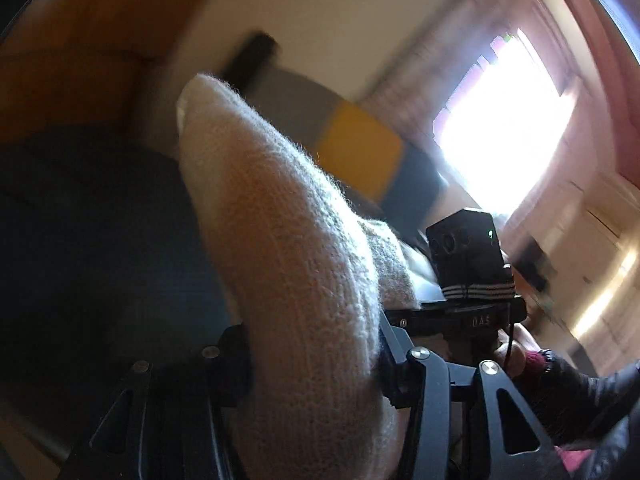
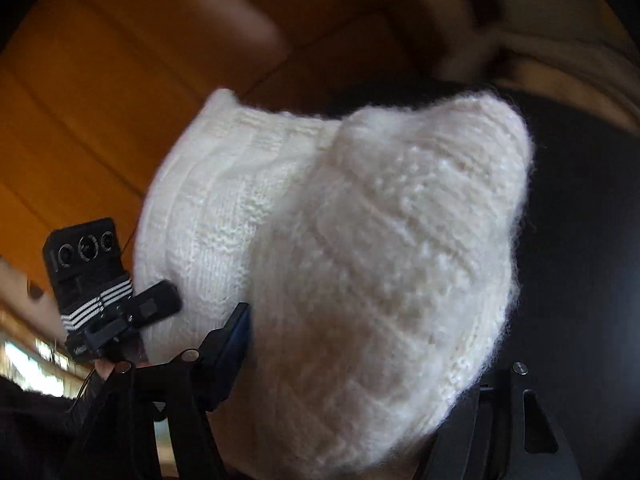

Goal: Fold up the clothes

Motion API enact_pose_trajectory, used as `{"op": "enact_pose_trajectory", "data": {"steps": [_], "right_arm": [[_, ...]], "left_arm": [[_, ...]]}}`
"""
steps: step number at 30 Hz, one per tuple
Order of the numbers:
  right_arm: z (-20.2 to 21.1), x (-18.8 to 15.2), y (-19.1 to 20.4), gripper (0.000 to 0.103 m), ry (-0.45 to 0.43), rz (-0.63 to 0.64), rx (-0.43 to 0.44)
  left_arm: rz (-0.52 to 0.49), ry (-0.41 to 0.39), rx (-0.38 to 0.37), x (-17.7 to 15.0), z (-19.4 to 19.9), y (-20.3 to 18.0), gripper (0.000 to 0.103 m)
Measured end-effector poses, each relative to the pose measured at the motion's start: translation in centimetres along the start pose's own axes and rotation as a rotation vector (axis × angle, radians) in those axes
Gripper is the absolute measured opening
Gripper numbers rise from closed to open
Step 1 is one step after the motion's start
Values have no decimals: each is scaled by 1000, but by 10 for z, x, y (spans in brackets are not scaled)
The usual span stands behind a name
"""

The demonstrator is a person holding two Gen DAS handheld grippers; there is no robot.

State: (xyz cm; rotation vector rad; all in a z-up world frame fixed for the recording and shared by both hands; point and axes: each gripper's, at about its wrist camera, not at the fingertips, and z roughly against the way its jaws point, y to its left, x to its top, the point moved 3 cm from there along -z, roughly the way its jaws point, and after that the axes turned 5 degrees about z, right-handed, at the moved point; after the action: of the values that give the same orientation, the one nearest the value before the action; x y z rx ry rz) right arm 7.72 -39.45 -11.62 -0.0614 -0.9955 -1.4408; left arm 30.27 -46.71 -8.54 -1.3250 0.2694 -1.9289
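Both grippers are tilting a bit downward and each one is clamping a bunch of the same cream-white fuzzy knitted garment [image 1: 296, 264], so the knit is hanging in the air between the two hands, right in front of both lenses. The left gripper [image 1: 316, 360] is pinching a narrow rolled fold that is sticking up like a rounded hump, and its jaws are sitting partly closed around it. The right gripper [image 2: 360, 360] is gripping a much fatter wad, ribbed on one side and fluffy with loose fibres on the other, and its jaws are standing fairly wide because of the bulk. In the left wrist view I'm seeing the other gripper's black boxy camera module with a striped band [image 1: 468, 252], plus a person's hand [image 1: 512, 356] in a dark sleeve underneath it. So that's two grippers and one garment. Behind it all, an orange-brown wooden surface [image 2: 100, 100] is blurring past, plus a bright window [image 1: 508, 128] and a dark blue surface [image 1: 88, 220] down below.
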Motion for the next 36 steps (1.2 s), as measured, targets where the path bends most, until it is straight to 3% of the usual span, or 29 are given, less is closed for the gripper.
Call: {"op": "enact_pose_trajectory", "data": {"steps": [3,5,9,11,12,13,14,16,18,20,24,26,29,31,33,34,36], "right_arm": [[-55,64,23,70,43,80,25],[-97,95,34,69,103,134,11],[-181,107,23,66,288,162,-89],[-204,101,7,75,317,143,-122],[-205,102,1,79,298,110,-102],[-205,104,-2,91,284,109,-124],[-205,105,-2,94,278,131,-162],[-201,107,3,94,262,175,-185],[-183,113,15,94,204,260,-243],[-160,119,31,94,130,351,-290],[-119,136,68,94,24,495,-182],[-120,124,90,94,47,572,-153],[-150,99,106,93,131,643,-141],[-173,77,101,89,215,641,-149],[-195,64,72,88,319,597,-192],[-197,58,60,89,300,584,-203],[-197,50,47,91,258,564,-207]], "left_arm": [[72,-76,104,29,12,57,50],[153,-61,183,34,8,100,50],[313,38,334,10,-16,177,53],[397,28,330,-1,-18,204,58],[375,26,341,1,-18,204,59],[325,32,375,4,-19,200,60],[296,36,398,6,-21,195,60],[287,41,419,9,-22,186,60],[338,37,417,9,-14,188,60],[336,-7,468,7,3,182,60],[276,-123,595,8,39,164,58],[232,-196,617,15,53,153,58],[121,-177,600,27,38,130,58],[98,-107,605,26,16,127,58],[89,-24,627,18,-8,130,57],[87,20,654,7,-21,136,57],[39,-16,715,-6,-28,131,58]]}}
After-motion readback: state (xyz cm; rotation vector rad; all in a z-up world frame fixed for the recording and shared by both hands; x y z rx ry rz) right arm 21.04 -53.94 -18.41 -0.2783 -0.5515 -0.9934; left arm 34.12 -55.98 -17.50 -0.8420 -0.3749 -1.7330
